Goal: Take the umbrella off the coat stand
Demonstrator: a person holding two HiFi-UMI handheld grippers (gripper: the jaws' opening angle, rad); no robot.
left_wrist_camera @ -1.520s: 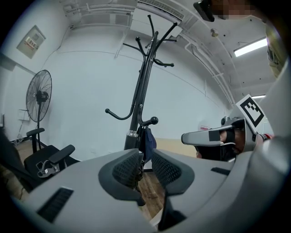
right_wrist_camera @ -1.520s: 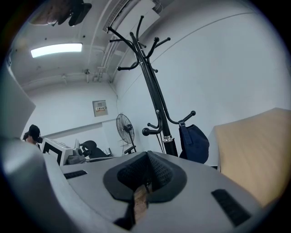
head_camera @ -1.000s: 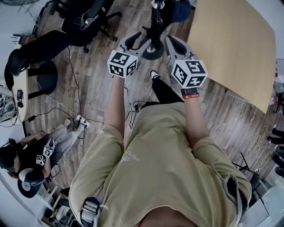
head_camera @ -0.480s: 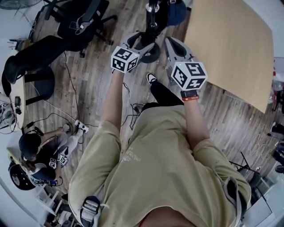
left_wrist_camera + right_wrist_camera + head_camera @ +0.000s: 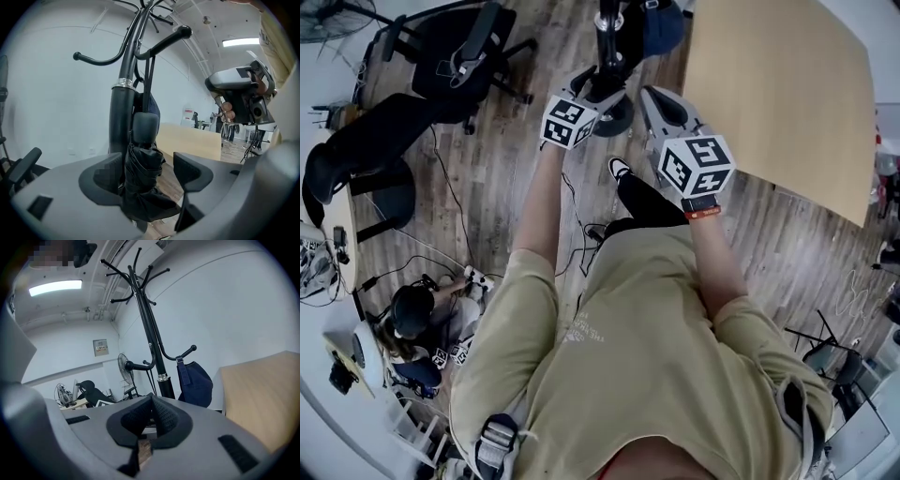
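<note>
Between the parted jaws of the left hand-held gripper hangs the folded black fabric umbrella — one pad on each side of it. The pad on the side away from the pole stands clear of the cloth; whether the other touches it cannot be told. The umbrella hangs by a thin black strap from a curved, knob-tipped hook of the black metal coat stand, just beside the pole. The right hand-held gripper has its jaws pressed together with nothing between them, and it points at the same stand from farther back. On that stand, a lower hook carries a navy-blue fabric piece. From above, both grippers reach out over the stand's round base — a pale wooden bench lies to the person's right.
</note>
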